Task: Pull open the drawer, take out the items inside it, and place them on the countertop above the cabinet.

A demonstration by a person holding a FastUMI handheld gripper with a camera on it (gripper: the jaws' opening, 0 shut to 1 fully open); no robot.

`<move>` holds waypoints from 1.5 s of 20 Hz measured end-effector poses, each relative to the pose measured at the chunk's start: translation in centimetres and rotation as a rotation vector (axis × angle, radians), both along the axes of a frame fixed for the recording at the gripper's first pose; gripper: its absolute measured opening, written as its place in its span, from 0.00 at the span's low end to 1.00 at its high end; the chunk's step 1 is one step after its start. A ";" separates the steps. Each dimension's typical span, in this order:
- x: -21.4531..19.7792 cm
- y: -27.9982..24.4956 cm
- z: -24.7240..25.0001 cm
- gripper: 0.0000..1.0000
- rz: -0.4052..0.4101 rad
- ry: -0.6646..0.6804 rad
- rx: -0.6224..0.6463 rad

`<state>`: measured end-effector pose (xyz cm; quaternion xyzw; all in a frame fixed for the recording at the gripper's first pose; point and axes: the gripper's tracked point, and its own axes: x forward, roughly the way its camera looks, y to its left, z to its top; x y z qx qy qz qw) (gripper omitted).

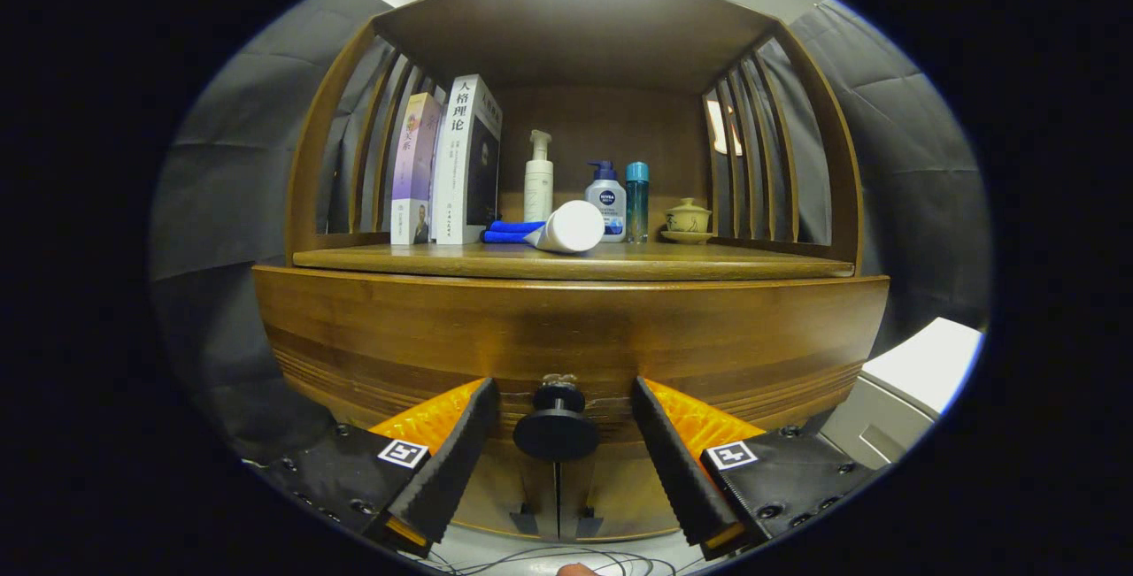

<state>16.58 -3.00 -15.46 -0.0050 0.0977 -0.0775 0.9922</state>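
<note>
A wooden cabinet faces me, its drawer front point(566, 337) closed under the countertop point(575, 262). A round dark knob point(556, 424) sticks out of the drawer front low in the middle. My gripper point(559, 412) is open, and the knob sits between its two fingers with a gap on each side. Neither finger touches the knob. On the countertop lie a white tube on its side point(566, 227) and a blue cloth point(511, 232). The drawer's inside is hidden.
On the countertop stand two books point(447, 165), a white pump bottle point(538, 178), a blue-capped pump bottle point(607, 202), a teal bottle point(637, 201) and a small lidded cup point(688, 220). Slatted sides enclose the shelf. A white and grey box point(912, 381) sits to the right.
</note>
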 end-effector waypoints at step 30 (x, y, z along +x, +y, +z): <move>-10.9 2.7 13.0 0.98 0.139 -0.174 0.009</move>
